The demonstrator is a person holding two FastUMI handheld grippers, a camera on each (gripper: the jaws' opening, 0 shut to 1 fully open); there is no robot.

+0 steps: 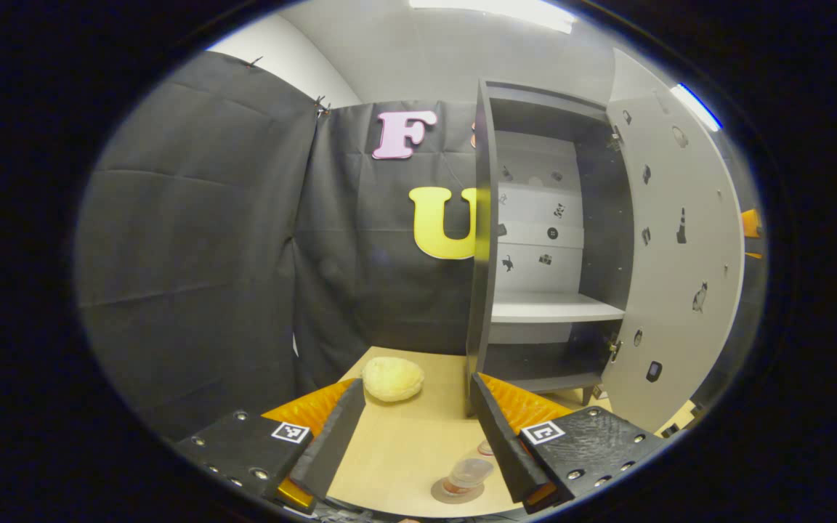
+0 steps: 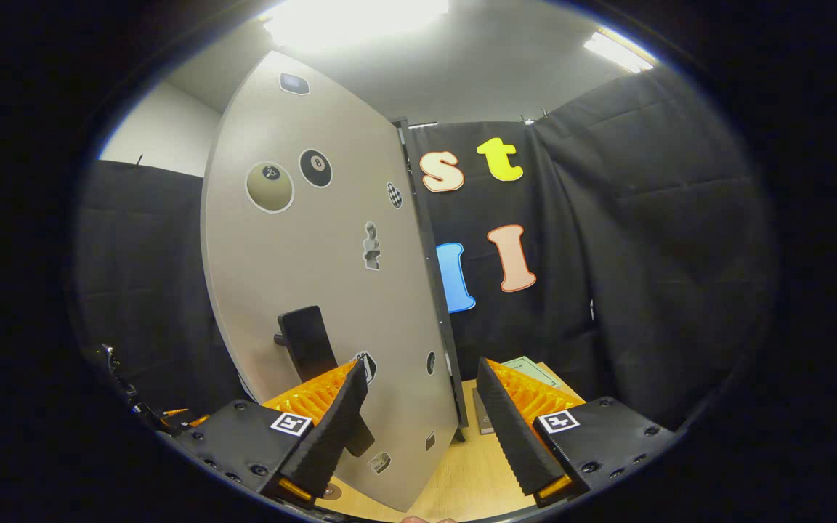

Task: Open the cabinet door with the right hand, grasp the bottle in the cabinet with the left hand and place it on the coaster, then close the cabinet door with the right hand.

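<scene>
The pale wood-grain worktop (image 1: 404,443) looks smooth and matt, the grey cabinet door (image 2: 302,276) a smooth matt board, and the small clear bottle (image 1: 468,476) glossy plastic.

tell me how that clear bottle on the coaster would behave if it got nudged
The bottle looks like thin clear plastic, so it is probably light and would slide or tip easily. It stands on a small round coaster, so a sideways push could well knock it off the edge. It sits between the left gripper's open fingers, untouched.
</scene>
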